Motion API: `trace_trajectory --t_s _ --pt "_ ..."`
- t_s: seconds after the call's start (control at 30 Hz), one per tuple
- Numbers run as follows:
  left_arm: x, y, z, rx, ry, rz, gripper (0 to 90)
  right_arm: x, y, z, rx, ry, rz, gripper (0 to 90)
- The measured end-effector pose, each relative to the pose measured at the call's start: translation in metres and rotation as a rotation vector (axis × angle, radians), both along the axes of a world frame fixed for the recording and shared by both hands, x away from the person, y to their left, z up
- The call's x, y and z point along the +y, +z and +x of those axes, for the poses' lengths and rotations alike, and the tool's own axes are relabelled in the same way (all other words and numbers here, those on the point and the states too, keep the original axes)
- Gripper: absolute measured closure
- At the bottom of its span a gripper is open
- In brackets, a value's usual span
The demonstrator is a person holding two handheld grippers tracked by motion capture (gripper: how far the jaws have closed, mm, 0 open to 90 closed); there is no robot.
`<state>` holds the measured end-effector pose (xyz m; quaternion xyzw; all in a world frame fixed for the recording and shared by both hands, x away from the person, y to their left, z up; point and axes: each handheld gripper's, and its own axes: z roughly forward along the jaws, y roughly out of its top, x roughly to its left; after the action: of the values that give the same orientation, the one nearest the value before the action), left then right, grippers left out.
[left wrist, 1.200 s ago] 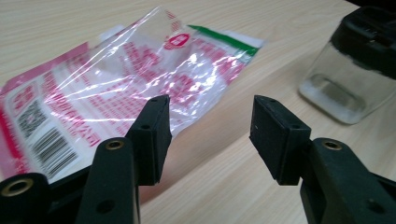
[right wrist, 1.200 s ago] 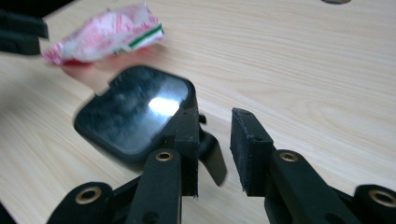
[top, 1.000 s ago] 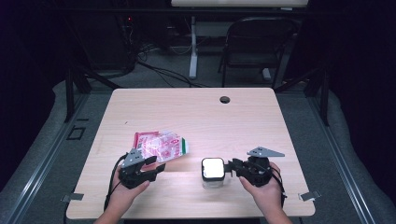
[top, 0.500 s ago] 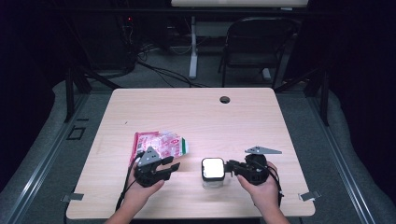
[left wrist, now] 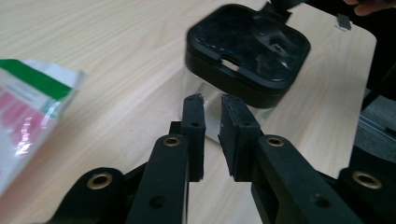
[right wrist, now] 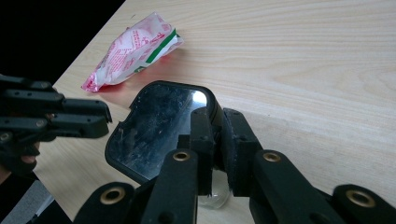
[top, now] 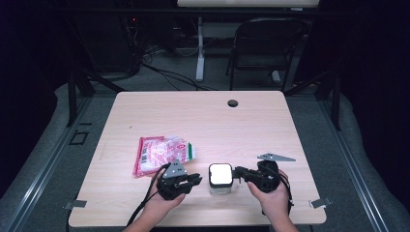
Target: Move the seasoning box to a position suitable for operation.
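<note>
The left gripper [top: 193,180] has slid across the table [top: 203,116] from beside the snack packet [top: 162,153] toward the lidded clear container [top: 220,178], and its jaws have just been closing on the way. In the left gripper view the pads [left wrist: 194,135] stand a narrow slot apart with nothing between them, pointed at the container's clear wall below the black lid [left wrist: 247,49] — near it, not yet touching as far as I can tell. So that gripper is almost clenched and empty.

The right gripper [top: 240,172] sits where it was, at the container's 3 o'clock. Its jaws have also just been closing. In the right gripper view the pads [right wrist: 201,140] stand on either side of the lid's right edge, with a strip of that rim between them; they look to be grasping it, though the contact itself is partly hidden.

The container stands upright near the table's front edge, at about 6 o'clock of the table, between the two grippers. The packet lies at its 10 o'clock, apart from it. A grey three-cornered plate [top: 275,157] shows just beyond the right hand [top: 270,198].

My reading: the right gripper has taken hold of the lid, and the left has come in to steady the body — likely the start of opening it.
</note>
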<state>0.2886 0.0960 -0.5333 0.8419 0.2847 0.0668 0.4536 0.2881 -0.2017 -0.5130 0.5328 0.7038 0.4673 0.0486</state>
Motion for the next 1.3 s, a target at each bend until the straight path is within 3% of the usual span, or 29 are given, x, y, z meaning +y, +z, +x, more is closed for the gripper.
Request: trace_trajectory --t_s 0.23,0.47,0.63,0.8,1.1,1.23,1.3 --pt "-0.013 -0.004 -0.005 0.014 -0.053 0.027 87.0 -0.002 -0.003 -0.001 0.009 -0.016 0.033 83.4" --pt "-0.016 -0.003 -0.005 0.016 -0.067 0.026 89.1 -0.003 -0.003 -0.001 0.008 -0.015 0.044 83.4" --pt "-0.018 -0.003 -0.004 0.016 -0.047 0.025 89.9 -0.003 -0.004 -0.001 0.003 -0.018 0.047 83.4" --pt "-0.016 0.0 -0.003 0.021 -0.059 0.001 89.9 -0.003 -0.004 -0.002 0.004 -0.021 0.051 83.4" --pt "-0.019 0.008 -0.003 0.001 -0.061 -0.006 89.8 -0.003 -0.005 -0.003 0.008 -0.031 0.06 83.5" --pt "-0.02 0.011 -0.003 -0.008 -0.064 -0.01 89.5 -0.003 -0.003 -0.002 0.003 -0.027 0.038 80.6" --pt "-0.02 0.012 -0.003 -0.009 -0.066 -0.013 89.1 -0.002 0.001 -0.004 -0.021 -0.019 0.01 78.5"
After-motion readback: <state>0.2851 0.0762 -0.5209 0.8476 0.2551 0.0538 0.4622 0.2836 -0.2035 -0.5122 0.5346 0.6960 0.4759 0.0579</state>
